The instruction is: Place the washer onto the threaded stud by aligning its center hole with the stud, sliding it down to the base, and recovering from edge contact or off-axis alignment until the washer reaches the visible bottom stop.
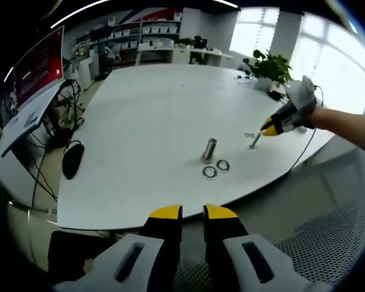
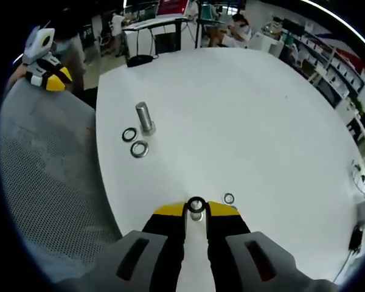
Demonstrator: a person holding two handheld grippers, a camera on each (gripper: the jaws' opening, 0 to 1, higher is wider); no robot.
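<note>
On the white table (image 2: 243, 115) a small stud (image 2: 196, 215) stands right at my right gripper's (image 2: 196, 208) tips. A dark washer (image 2: 196, 199) sits at the stud's top, between the two yellow fingertips (image 2: 169, 210), which close on its edges. In the left gripper view the same gripper (image 1: 266, 128) reaches in from the right, over the small stud (image 1: 254, 142). A larger upright stud (image 1: 210, 149) has two washers (image 1: 209, 172) lying beside its base. My left gripper (image 1: 193, 212) hangs off the table's near edge, open with nothing in it.
A spare small washer (image 2: 229, 198) lies just right of the small stud. A mesh chair (image 2: 48, 164) sits at the table edge. A potted plant (image 1: 271, 66) and cables stand at the far side. A mouse (image 1: 72, 158) lies on a side desk.
</note>
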